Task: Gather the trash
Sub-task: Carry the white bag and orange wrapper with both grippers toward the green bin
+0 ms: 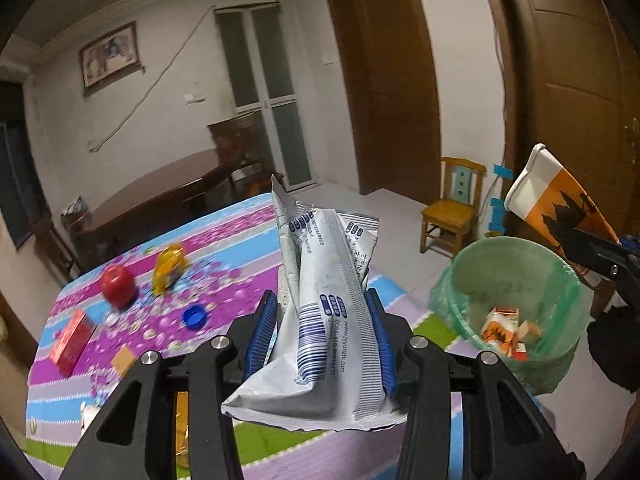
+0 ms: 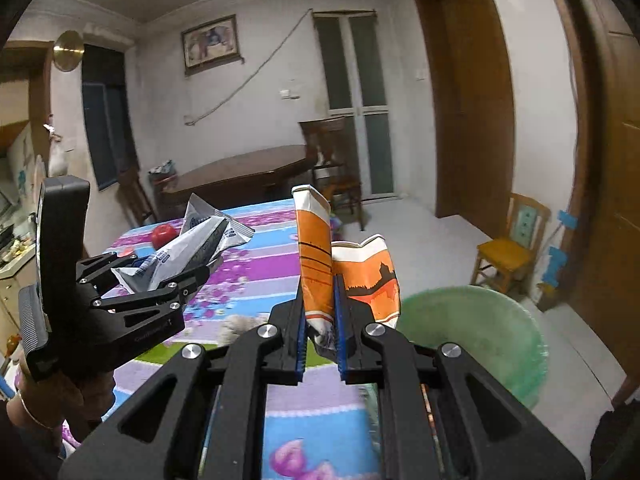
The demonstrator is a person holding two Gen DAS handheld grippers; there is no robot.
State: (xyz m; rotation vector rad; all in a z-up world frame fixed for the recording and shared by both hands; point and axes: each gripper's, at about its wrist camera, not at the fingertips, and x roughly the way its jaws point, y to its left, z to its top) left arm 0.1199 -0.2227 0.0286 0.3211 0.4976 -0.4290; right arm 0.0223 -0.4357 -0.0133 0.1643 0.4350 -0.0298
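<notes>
Right now both grippers are loaded, and the risks lie in the drop-off. The left gripper (image 1: pixel 326 334) has its blue pads pressed against a crumpled silver wrapper (image 1: pixel 326 300), which stands up between them over the near part of the patterned tablecloth (image 1: pixel 224 240), left of the bin. The right gripper (image 2: pixel 320 336) is clamped tight on a flattened orange-and-white paper cup (image 2: pixel 316 264), held above the left rim of the green-lined bin (image 2: pixel 480 340) that sits off the table's right edge. Letting go too soon looks like the main danger: the wrapper is not yet over the bin mouth, so it would probably fall on the cloth or the floor. Being light and creased, it could also cling to a pad or flutter wide. With both grippers heading for one opening, they might knock together or nudge the bin. More items remain on the far left of the table: a red apple (image 1: pixel 117 285), a blue cap (image 1: pixel 194 316), a yellow wrapper (image 1: pixel 168 266) and a red box (image 1: pixel 72 340).
</notes>
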